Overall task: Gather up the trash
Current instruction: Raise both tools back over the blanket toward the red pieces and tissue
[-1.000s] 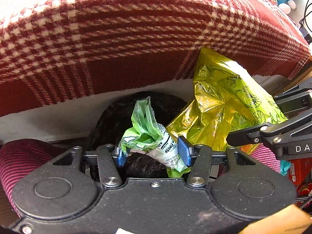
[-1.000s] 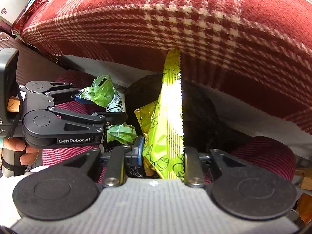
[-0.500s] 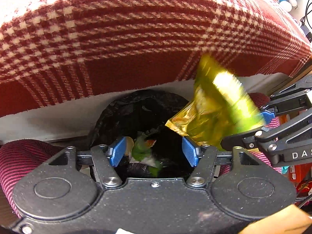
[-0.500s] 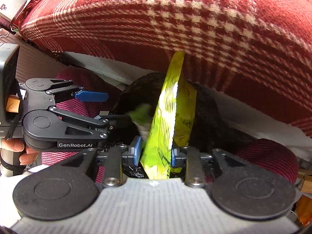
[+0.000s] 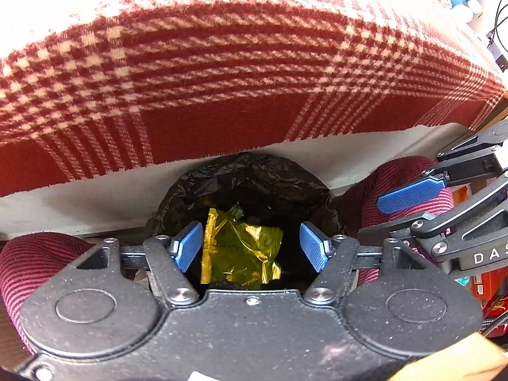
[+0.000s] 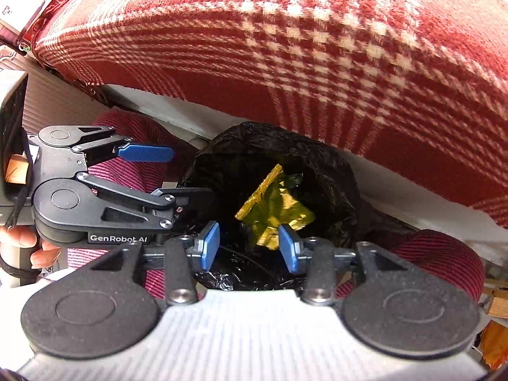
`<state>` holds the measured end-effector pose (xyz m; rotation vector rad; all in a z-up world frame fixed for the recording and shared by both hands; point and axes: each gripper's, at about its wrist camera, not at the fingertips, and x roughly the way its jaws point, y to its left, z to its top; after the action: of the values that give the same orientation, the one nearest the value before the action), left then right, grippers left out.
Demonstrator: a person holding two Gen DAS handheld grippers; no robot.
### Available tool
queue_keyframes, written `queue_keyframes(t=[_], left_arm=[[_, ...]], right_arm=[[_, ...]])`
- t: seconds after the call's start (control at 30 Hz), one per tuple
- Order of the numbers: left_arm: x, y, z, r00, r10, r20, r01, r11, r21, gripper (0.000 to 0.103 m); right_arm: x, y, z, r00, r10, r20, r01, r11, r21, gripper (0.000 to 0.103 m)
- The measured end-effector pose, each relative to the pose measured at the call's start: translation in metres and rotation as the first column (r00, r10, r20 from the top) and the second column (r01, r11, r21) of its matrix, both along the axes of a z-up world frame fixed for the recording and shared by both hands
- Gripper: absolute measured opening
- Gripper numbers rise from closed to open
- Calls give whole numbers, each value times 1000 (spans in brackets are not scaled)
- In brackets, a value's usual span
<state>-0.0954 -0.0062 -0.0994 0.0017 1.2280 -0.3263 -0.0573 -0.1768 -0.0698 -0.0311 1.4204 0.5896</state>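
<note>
A bin lined with a black trash bag sits below both grippers. A crumpled yellow-green snack wrapper lies down inside it, free of any pad. My left gripper hangs over the bin mouth; its jaws are opening and hold nothing. My right gripper is above the bin rim too, jaws opening, nothing between the blue pads. In the right wrist view the left gripper reaches in from the left; in the left wrist view the right gripper shows at the right edge.
A red-and-white plaid blanket covers the surface behind the bin, above a white edge. The person's legs in magenta striped fabric flank the bin. A hand grips the left gripper's handle.
The left gripper let go of a green wrapper and the right let go of the yellow-green wrapper. Both dropped into the black bag, and both sets of jaws widened.
</note>
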Motion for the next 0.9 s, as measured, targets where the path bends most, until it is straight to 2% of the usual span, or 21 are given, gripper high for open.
queue_keyframes(t=[0.27,0.4,0.67,0.9], left_arm=[[-6,-1,27,999,-14,41,15,1000,-15,69],[-9,-4,48,997,-28,72,29,1000,-11,69],[-6,-8,99,980,-66,185,74,997,-35,73],[10,-9,147,950,-71,305,90,995,-49,79]], right_arm=[[1,-9,9,1000,-3,26,3,1000,-1,61],[0,-13,25,998,16,64,-15,1000,-8,63],[-3,-29,72,979,21,205,-20,1000,-6,71],[5,-51,122,931,-88,355,60,994,89,78]])
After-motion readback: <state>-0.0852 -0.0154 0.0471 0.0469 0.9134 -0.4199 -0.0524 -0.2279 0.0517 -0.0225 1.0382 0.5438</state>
